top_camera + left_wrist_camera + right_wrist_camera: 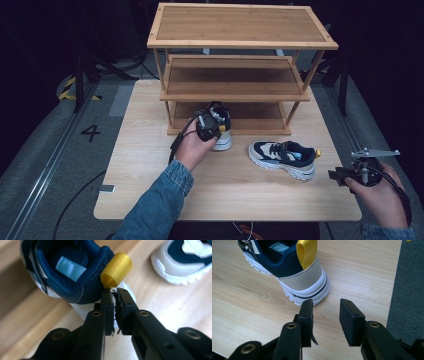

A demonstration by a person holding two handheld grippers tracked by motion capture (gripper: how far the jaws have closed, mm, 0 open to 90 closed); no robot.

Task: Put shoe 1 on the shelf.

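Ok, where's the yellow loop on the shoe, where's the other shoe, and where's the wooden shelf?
yellow loop (117, 269), left gripper view, on the middle of the ribbon at the heel.
other shoe (282, 158), high view, on its side near the strap.
wooden shelf (240, 24), high view, on its top board.

Three-tier wooden rack (235, 75) at table's (150, 190) far edge.
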